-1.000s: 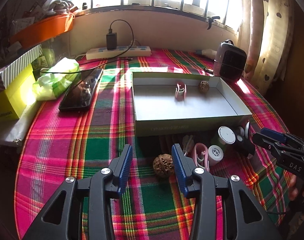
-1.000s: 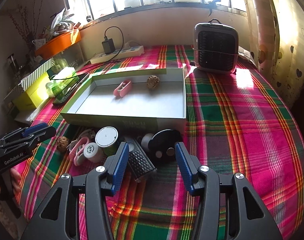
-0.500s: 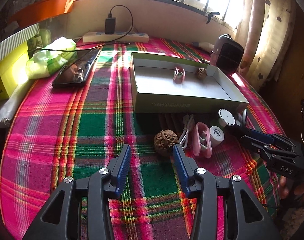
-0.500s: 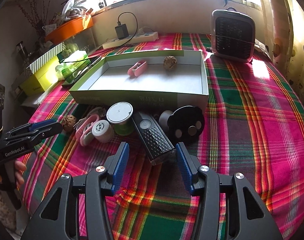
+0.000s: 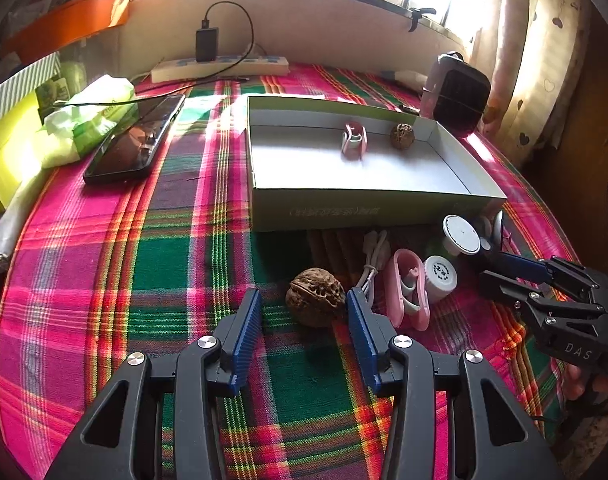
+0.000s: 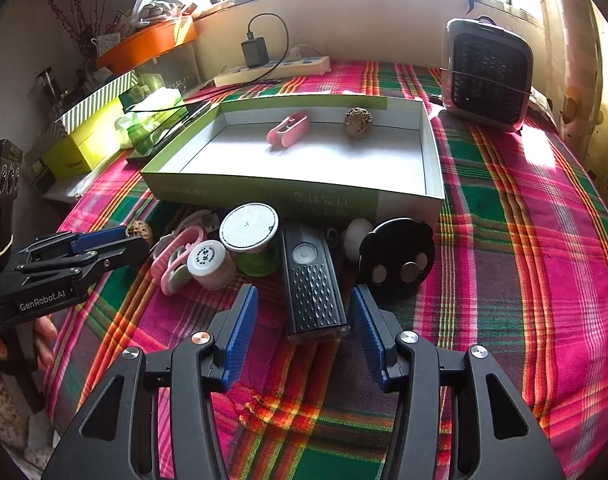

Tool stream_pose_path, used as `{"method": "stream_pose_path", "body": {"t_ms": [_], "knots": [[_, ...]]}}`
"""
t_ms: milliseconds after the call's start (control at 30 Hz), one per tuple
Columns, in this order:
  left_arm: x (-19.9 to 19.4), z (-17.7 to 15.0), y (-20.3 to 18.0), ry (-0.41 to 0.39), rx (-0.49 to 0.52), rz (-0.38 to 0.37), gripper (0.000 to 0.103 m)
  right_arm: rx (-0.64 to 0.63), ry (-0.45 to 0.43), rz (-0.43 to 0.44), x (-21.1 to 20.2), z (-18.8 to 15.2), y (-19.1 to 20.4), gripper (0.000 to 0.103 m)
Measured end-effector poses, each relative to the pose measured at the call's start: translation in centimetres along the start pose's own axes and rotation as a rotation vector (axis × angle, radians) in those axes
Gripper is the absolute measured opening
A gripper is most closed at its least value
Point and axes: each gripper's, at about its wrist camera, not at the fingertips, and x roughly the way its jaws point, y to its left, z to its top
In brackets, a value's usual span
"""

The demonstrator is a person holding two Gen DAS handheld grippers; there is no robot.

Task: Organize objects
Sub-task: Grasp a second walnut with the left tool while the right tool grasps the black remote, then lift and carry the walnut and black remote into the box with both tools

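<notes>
We are holding the left tool [image 5: 304, 320] low over the plaid bench [image 5: 104, 280], its jaws wide and having just been opening; the loose walnut [image 5: 315, 297] is sitting between the blue pads, close to the right one, with no pad pressing on it. Just right of it are lying a white cable [image 5: 373, 256], a pink clip [image 5: 407, 292] and a small white cap [image 5: 440, 278]. The near-left stretch of cloth is lying open, and so is the far-right stretch by the heater [image 6: 487, 72].

We are keeping the right tool [image 6: 304, 320] half-spread around the near end of the black grater-like block [image 6: 311, 288], gaps showing on both sides. The block is lying beside a green spool with a white top [image 6: 250, 228] and a black disc [image 6: 397, 254], all crowded against the near wall of the shallow box [image 6: 264, 192]. Inside the box, near its far wall, a second pink clip [image 6: 288, 129] and a second walnut [image 6: 358, 121] are resting.

Compared with a second ago, the left tool is sitting closer to the walnut, which was ahead of the tips then; the right tool has come nearer the block.
</notes>
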Motion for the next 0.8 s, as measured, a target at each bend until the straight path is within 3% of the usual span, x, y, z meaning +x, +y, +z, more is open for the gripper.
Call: {"method": "stream_pose_path", "body": {"t_ms": [333, 500, 633, 800], "knots": [[0.35, 0.38, -0.03, -0.005, 0.002, 0.009, 0.042, -0.017, 0.001, -0.016, 0.44, 0.4, 0.18, 0.05], [0.37, 0.41, 0.03, -0.008, -0.003, 0.009, 0.04, -0.004, -0.001, -0.021, 0.5, 0.53, -0.07, 0.036], [0.42, 0.53, 0.19, -0.01, -0.013, 0.014, 0.029, -0.006, -0.001, -0.021, 0.51, 0.55, -0.1, 0.029], [0.41, 0.54, 0.15, -0.012, -0.013, 0.015, 0.029, -0.001, -0.004, -0.027, 0.42, 0.44, 0.0, 0.028]]}}
